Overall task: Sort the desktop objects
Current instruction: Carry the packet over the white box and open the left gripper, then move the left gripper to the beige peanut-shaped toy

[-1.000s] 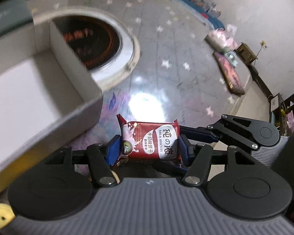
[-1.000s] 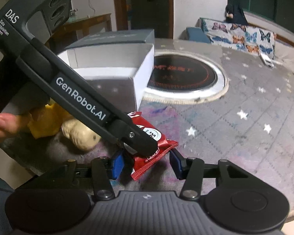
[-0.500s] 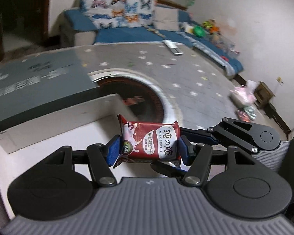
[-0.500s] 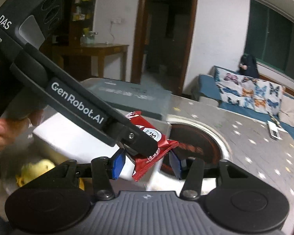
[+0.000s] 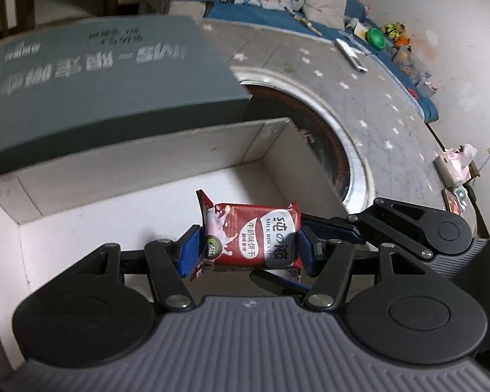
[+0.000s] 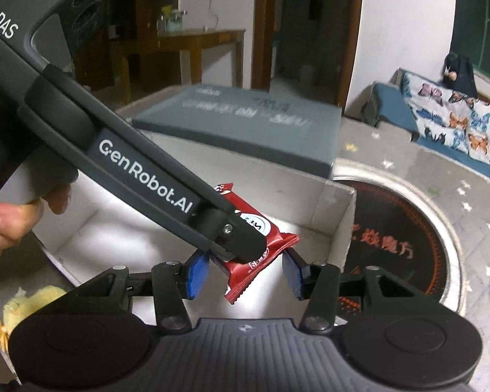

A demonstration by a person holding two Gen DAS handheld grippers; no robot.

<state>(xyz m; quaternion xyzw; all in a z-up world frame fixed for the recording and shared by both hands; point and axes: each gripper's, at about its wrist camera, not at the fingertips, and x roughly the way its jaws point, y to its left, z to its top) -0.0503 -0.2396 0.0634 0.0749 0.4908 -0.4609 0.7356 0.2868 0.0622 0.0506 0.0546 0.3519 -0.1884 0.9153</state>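
My left gripper (image 5: pixel 246 250) is shut on a red milk biscuit packet (image 5: pixel 251 236) and holds it above the inside of an open white box (image 5: pixel 140 176). In the right wrist view the same packet (image 6: pixel 258 251) hangs in the left gripper's fingers (image 6: pixel 238 241), over the white box (image 6: pixel 339 215). My right gripper (image 6: pixel 245 274) is open and empty just beside and below the packet, its blue pads on either side of it without touching. The right gripper's fingers (image 5: pixel 330 225) also show in the left wrist view, to the right of the packet.
A dark grey box lid (image 5: pixel 107 78) lies behind the white box. A round dark hotplate with a silver rim (image 6: pixel 408 238) is set in the starred grey table (image 5: pixel 375 98). Yellow objects (image 6: pixel 32 300) lie left of the box. A sofa stands behind.
Both grippers have lifted from the tabletop and moved left over the white box, the left one carrying the packet. The jaws have not changed.
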